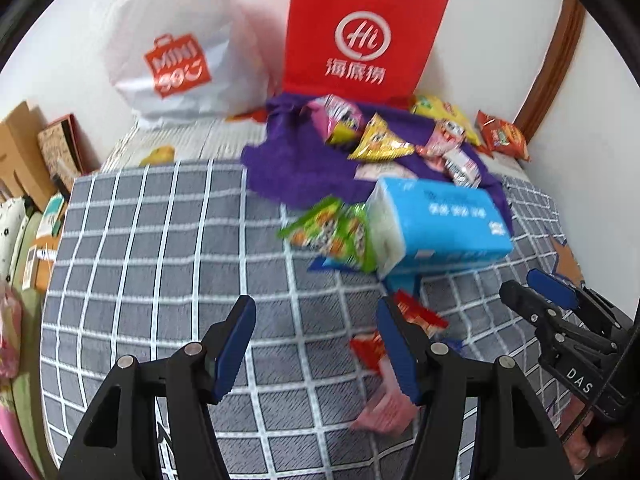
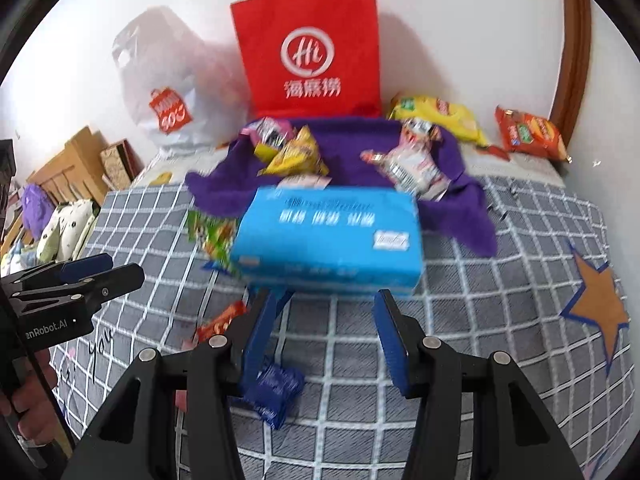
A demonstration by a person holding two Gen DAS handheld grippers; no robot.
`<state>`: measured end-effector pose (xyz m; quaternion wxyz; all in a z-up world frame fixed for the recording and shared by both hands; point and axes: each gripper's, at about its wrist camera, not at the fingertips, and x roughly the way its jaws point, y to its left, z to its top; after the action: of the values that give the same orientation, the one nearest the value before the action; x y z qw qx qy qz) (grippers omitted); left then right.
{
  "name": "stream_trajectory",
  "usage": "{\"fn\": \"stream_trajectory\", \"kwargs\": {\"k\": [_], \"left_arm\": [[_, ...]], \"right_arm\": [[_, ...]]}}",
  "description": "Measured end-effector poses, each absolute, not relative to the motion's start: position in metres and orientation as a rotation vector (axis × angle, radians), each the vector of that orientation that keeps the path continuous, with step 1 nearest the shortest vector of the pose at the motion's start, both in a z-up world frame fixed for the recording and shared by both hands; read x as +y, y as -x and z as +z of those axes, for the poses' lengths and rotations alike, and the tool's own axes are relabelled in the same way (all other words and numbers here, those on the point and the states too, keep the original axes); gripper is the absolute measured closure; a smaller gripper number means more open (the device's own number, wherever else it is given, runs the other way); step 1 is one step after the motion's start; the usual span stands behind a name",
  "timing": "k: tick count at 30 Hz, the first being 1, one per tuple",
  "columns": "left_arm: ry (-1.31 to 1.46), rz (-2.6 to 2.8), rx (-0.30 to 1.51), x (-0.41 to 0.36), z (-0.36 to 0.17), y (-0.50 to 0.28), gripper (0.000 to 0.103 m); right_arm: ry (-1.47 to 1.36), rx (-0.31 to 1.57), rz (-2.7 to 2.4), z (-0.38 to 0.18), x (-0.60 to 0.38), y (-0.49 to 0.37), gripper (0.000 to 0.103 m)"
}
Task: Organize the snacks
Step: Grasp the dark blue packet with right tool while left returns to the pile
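We look down over a bed under a grey checked cover (image 1: 160, 240). In the left wrist view our left gripper (image 1: 316, 344) fills the lower centre, jaws apart with only bedding between the blue pads; nothing is gripped. A red snack packet (image 1: 420, 314) lies just past its right finger, with a pink wrapper (image 1: 384, 412) below it. Our right gripper (image 1: 536, 300) shows at the right edge of that frame, side-on.

In the right wrist view our right gripper (image 2: 322, 332) sits at lower centre, jaws likewise apart and empty. A dark blue packet (image 2: 276, 394) lies on the cover by its left finger. Just above the fingertips, mid-frame, rests a blue tissue pack (image 2: 328, 236); we cannot tell whether the pads touch it. A green snack packet (image 2: 212, 236) lies against the pack's left end.

Beyond the pack spreads a purple cloth (image 2: 352, 148) with small packets on it: a yellow triangular one (image 2: 296, 156) left of centre, pink-and-white ones (image 2: 412, 164) to the right. At upper right lie a yellow chip bag (image 2: 440, 118) and an orange chip bag (image 2: 528, 132). Against the wall stand a red paper bag (image 2: 312, 48), upper centre, and a white plastic bag (image 2: 168, 80) to its left.

Both views are motion-blurred.
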<state>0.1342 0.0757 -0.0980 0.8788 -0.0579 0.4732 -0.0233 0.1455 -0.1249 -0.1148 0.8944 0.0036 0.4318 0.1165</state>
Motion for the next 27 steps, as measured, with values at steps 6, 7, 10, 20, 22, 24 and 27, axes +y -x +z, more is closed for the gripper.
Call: {"fn": "stream_trajectory", "kwargs": {"k": [6, 7, 10, 20, 22, 24, 27], "left_arm": [[0.134, -0.038, 1.028, 0.086, -0.12, -0.13, 0.042], [0.136, -0.04, 1.035, 0.087, -0.123, -0.13, 0.042], [0.143, -0.046, 1.049, 0.09, -0.132, -0.13, 0.042], [0.162, -0.043, 1.08, 0.103, -0.15, -0.135, 0.042], [0.167, -0.043, 1.077, 0.106, -0.15, -0.137, 0.042], [0.168, -0.045, 1.074, 0.108, -0.15, -0.138, 0.042], [0.169, -0.05, 1.07, 0.108, -0.149, -0.138, 0.042]], "right_arm": [[-0.011, 0.955, 0.275, -0.143, -0.112, -0.143, 0.051], [-0.009, 0.962, 0.279, -0.147, -0.11, -0.143, 0.05], [0.003, 0.99, 0.286, -0.16, -0.104, -0.142, 0.049], [0.009, 1.04, 0.265, -0.19, -0.095, -0.148, 0.047], [0.026, 1.033, 0.274, -0.191, -0.092, -0.148, 0.047], [0.046, 1.036, 0.292, -0.191, -0.089, -0.148, 0.047], [0.077, 1.043, 0.332, -0.191, -0.087, -0.144, 0.047]]}}
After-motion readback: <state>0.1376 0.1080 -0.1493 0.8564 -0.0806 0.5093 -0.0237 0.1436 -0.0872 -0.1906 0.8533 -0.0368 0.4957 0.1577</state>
